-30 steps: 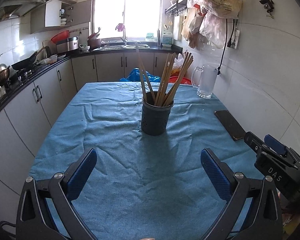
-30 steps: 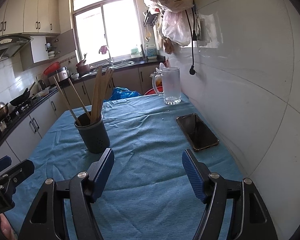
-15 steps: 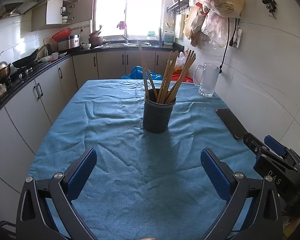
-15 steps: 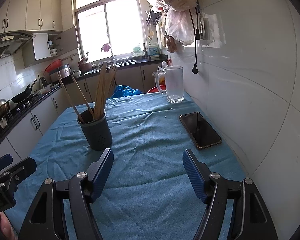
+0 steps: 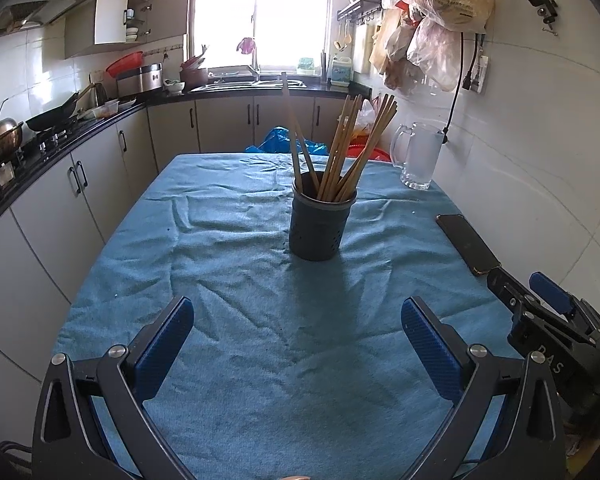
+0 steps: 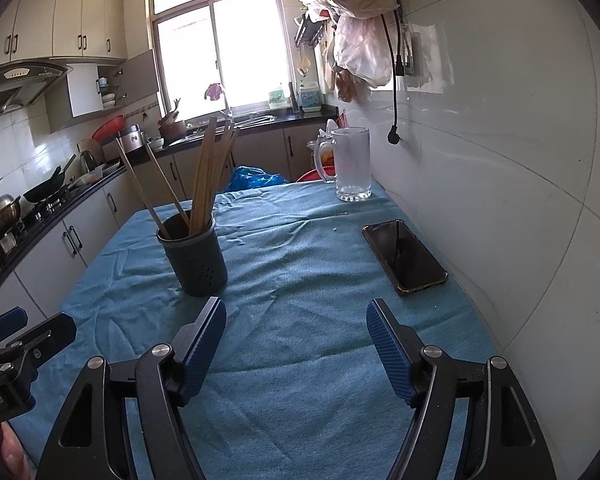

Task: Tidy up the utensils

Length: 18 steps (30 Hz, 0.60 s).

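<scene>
Left gripper [image 5: 298, 338] released, tilted down | right gripper [image 6: 296, 340] likewise, empty | holder [image 5: 320, 224] seemingly untouched

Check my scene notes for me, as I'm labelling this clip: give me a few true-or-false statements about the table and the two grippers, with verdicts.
1. The chopsticks stand in the dark holder. True.
2. The phone lies screen up on the blue cloth, near the wall. True.
3. The glass mug lies tipped on its side. False: it stands upright at the far end of the table.
4. The right gripper is shut on a chopstick. False: its jaws stand apart with only cloth between them.
5. The left gripper is open and holds nothing. True.
6. Loose chopsticks lie on the cloth. False: none are seen outside the holder.
</scene>
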Each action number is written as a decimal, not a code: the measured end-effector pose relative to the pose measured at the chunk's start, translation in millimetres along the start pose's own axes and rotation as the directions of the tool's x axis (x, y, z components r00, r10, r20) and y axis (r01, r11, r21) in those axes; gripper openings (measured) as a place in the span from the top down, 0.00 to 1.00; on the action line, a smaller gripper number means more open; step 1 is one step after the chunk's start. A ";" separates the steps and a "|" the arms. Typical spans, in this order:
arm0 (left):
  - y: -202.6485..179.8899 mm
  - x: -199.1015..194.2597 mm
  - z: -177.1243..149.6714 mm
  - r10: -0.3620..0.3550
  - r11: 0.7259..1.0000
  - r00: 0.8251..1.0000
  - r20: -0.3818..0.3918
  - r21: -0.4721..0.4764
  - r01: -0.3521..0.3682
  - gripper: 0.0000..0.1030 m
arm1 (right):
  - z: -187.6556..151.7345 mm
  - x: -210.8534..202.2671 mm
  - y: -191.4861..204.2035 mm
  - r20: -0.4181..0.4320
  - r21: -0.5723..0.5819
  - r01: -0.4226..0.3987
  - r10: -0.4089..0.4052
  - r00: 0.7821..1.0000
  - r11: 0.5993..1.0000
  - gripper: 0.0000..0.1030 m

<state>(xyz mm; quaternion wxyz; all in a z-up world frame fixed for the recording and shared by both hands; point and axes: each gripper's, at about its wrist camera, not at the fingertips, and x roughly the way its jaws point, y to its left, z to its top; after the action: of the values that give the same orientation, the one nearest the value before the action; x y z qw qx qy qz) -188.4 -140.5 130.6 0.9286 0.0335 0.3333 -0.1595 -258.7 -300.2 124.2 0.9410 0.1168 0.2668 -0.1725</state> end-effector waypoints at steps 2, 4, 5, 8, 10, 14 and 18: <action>0.7 1.2 -0.8 0.003 1.000 1.000 -0.006 -0.001 -0.003 0.00 | -0.1 0.6 0.0 -0.003 0.002 0.000 0.000 1.000 1.000 0.25; 1.1 1.9 -1.7 0.006 1.000 1.000 -0.011 -0.003 -0.006 0.00 | -0.2 1.3 -0.2 -0.005 0.002 -0.001 0.001 1.000 1.000 0.25; 1.5 2.4 -1.9 0.006 1.000 1.000 -0.013 -0.004 -0.006 0.00 | -0.5 1.5 0.0 -0.007 0.002 -0.001 0.001 1.000 1.000 0.25; 1.8 2.5 -1.6 0.008 1.000 1.000 -0.017 -0.007 -0.009 0.00 | -1.3 1.4 1.7 -0.009 0.002 -0.002 0.002 1.000 1.000 0.24; 1.9 3.2 -1.8 0.009 1.000 1.000 -0.020 -0.007 -0.009 0.00 | -1.8 1.3 2.2 -0.010 0.001 -0.003 0.003 1.000 1.000 0.24; 2.3 4.1 -2.0 0.009 1.000 1.000 -0.025 -0.009 -0.009 0.00 | -2.7 1.9 3.7 -0.014 -0.004 -0.005 0.005 1.000 1.000 0.24; 3.1 3.6 -1.7 0.008 1.000 1.000 -0.025 -0.013 -0.009 0.00 | -3.5 1.9 5.1 -0.016 -0.005 -0.005 0.005 1.000 1.000 0.24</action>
<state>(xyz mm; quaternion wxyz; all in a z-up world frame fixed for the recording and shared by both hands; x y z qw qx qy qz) -185.9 -138.3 126.9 0.9253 0.0307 0.3456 -0.1528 -256.7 -294.9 121.0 0.9395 0.1165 0.2744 -0.1686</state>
